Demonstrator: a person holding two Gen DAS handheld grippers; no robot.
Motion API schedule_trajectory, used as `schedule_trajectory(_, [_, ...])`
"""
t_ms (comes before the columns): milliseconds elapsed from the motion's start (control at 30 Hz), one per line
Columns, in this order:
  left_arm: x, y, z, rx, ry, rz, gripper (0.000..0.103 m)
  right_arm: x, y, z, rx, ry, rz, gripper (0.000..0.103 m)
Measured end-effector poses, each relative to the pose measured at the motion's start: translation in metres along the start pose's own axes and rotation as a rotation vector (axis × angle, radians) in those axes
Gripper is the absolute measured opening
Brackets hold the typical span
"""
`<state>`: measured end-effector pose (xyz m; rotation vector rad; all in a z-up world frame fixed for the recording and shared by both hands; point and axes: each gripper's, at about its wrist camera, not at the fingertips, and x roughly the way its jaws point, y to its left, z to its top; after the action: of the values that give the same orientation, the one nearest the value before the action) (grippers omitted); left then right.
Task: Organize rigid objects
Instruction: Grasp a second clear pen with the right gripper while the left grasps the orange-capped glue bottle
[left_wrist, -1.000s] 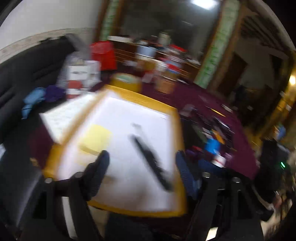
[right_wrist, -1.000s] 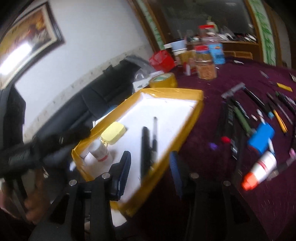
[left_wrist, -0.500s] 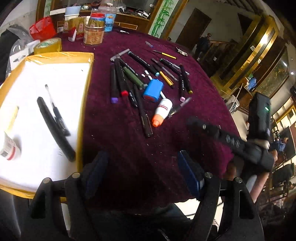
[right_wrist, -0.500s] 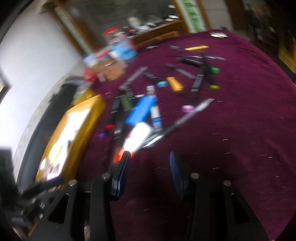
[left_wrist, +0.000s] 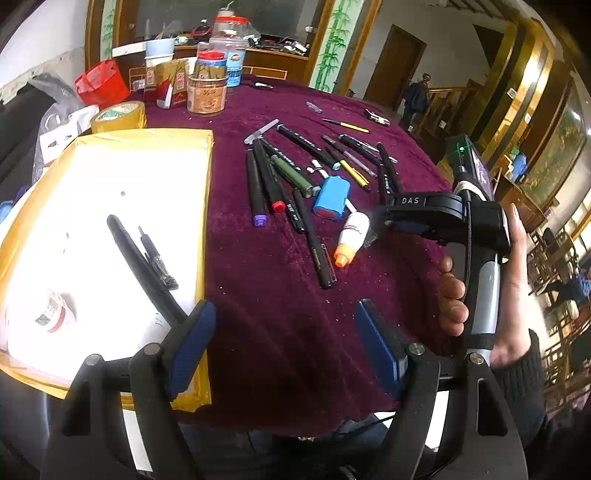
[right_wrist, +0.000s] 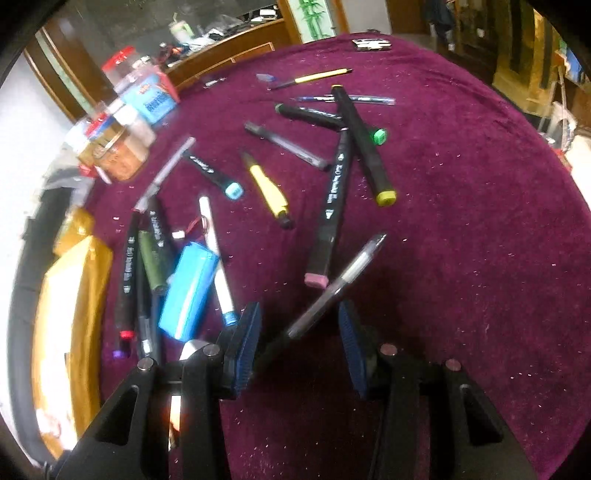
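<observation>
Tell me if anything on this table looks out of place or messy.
Yes. A jumble of markers and pens lies scattered and crossing on the purple cloth beside the yellow-rimmed tray, which holds only two pens and a small bottle. A white bottle with an orange cap lies tipped on its side.

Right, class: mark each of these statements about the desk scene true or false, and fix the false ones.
1. Two black pens lie inside the yellow-edged tray. True: a long black pen and a shorter one.
2. The left gripper grips a marker. False: its jaws stand open and empty.
3. The blue case sits in the tray. False: it lies on the purple cloth.
4. A clear pen lies ahead of the right gripper, between its open jaws. True.
5. The white bottle has a green cap. False: orange.
</observation>
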<state>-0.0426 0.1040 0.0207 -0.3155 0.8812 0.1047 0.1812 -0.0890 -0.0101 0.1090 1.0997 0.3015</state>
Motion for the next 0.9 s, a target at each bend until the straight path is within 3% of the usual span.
schedule_trajectory(100, [0.004,0.003,-0.001,-0.012,0.017,-0.012,0.077,0.004,0.015,-0.001,-0.064,-0.028,-0.105,0.038])
schedule_trajectory(167, [0.007,0.002,-0.001,-0.005,0.023,-0.016,0.077,0.005,0.019,-0.004,-0.094,-0.041,-0.15,0.026])
schedule_trajectory(200, [0.007,0.001,-0.002,-0.003,0.02,-0.015,0.077,0.004,0.016,-0.006,-0.107,-0.05,-0.154,0.024])
schedule_trajectory(300, [0.006,0.0,-0.002,0.002,0.016,-0.011,0.077,-0.009,0.0,-0.012,-0.107,-0.053,-0.106,0.02])
schedule_trajectory(467, [0.01,-0.001,-0.001,-0.005,0.022,-0.023,0.077,-0.028,-0.033,-0.025,-0.111,-0.071,-0.151,0.01])
schedule_trajectory(600, [0.017,-0.011,0.002,0.013,0.039,-0.024,0.077,-0.035,-0.066,-0.027,-0.015,-0.059,-0.031,0.011])
schedule_trajectory(700, [0.02,-0.021,0.002,0.036,0.045,-0.025,0.077,-0.033,-0.064,-0.027,-0.02,-0.056,-0.02,0.013])
schedule_trajectory(800, [0.022,-0.029,0.003,0.048,0.048,-0.02,0.077,-0.032,-0.047,-0.035,-0.11,-0.082,-0.087,0.015])
schedule_trajectory(900, [0.025,-0.036,0.005,0.059,0.053,-0.023,0.077,-0.032,-0.043,-0.041,-0.141,-0.083,-0.039,0.01])
